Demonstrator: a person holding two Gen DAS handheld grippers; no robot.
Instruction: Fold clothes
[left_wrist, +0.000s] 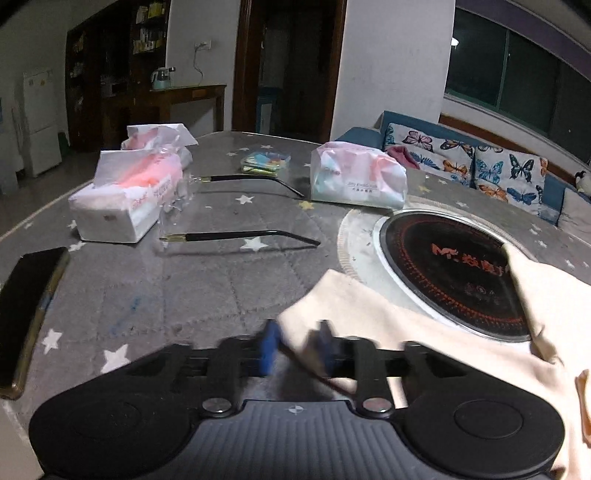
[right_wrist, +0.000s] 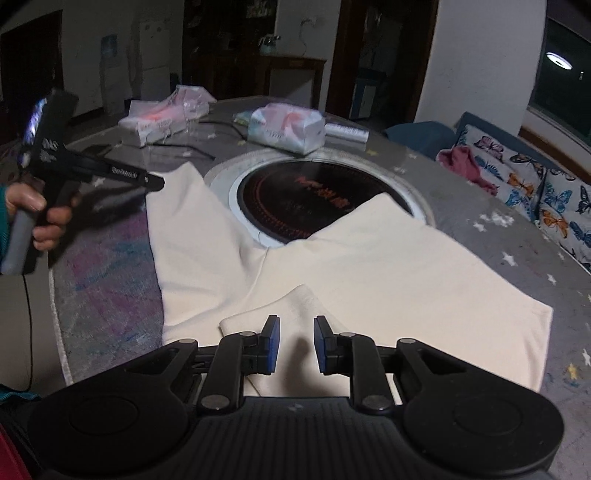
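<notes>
A cream garment (right_wrist: 369, 266) lies spread on the grey star-patterned table cover (right_wrist: 110, 295). Two of its parts reach toward the round black cooktop (right_wrist: 314, 199). A small flap (right_wrist: 288, 306) is folded over its near edge. My right gripper (right_wrist: 295, 343) hovers open just above that flap, with nothing pinched. A hand (right_wrist: 40, 214) holds my left gripper (right_wrist: 147, 181) lifted over the garment's left part. In the left wrist view the left gripper (left_wrist: 299, 347) is blurred and open, with a corner of the cream garment (left_wrist: 406, 325) lying under and between its fingers.
Tissue packs (left_wrist: 122, 199) (left_wrist: 354, 177) sit at the far side. Two thin black rods (left_wrist: 240, 236) lie beside them, and a dark phone (left_wrist: 26, 314) rests at the left edge. A sofa with butterfly cushions (right_wrist: 554, 199) stands to the right of the table.
</notes>
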